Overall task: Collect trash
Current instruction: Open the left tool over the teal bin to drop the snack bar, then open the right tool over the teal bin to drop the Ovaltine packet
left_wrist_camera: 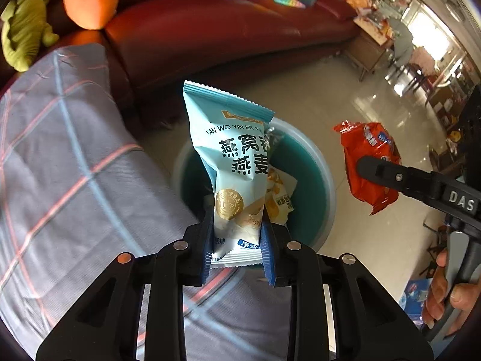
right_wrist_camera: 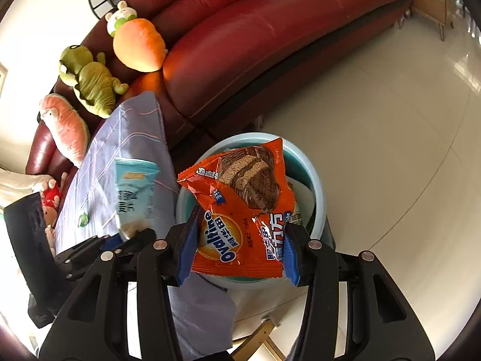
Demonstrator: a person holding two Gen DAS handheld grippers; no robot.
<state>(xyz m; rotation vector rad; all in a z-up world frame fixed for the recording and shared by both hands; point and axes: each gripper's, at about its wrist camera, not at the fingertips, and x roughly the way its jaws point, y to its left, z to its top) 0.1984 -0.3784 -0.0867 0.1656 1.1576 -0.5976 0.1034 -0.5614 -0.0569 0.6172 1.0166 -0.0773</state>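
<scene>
Around my tongs I see a dark red sofa [right_wrist_camera: 270,45] beyond them, with a carrot plush [right_wrist_camera: 139,45] and a green plush [right_wrist_camera: 90,81] on its far end, and a grey checked cloth [left_wrist_camera: 60,165] draped to the left of both tools. Nothing stands between either tool and the blue bin [right_wrist_camera: 318,186] on the pale tiled floor [right_wrist_camera: 390,150].

My left gripper [left_wrist_camera: 237,246] is partly closed, its blue pads pressing both sides of a light blue snack packet [left_wrist_camera: 234,162], which stands upright directly above the bin's opening; more wrappers lie inside the bin.

My right gripper [right_wrist_camera: 237,249] is closed about halfway on an orange Ovaltine wrapper [right_wrist_camera: 240,204], which hangs over the bin's near rim. From the left camera that wrapper sits off to the right, beside the bin.
</scene>
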